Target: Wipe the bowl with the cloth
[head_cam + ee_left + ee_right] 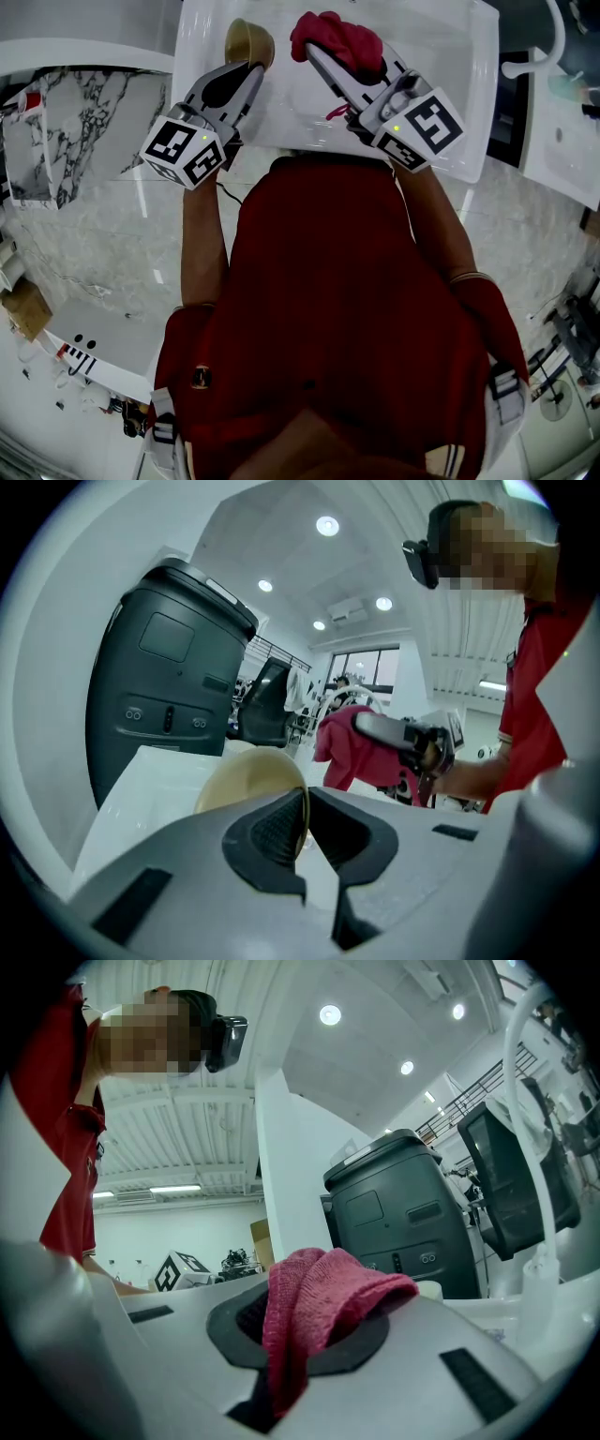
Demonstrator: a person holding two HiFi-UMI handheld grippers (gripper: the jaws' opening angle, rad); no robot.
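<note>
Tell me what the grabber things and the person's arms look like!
The left gripper and right gripper are long grey wedges with black ribbed fingers. Each carries a white cube printed with black square markers and a tiny green light. The person wears red short sleeves.

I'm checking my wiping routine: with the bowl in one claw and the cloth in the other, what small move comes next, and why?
Probably swing the right claw toward the left claw, pressing its crimson knitted cloth into the tan round bowl. The left claw pinches the bowl's rim, and cloth and bowl hang apart.
</note>
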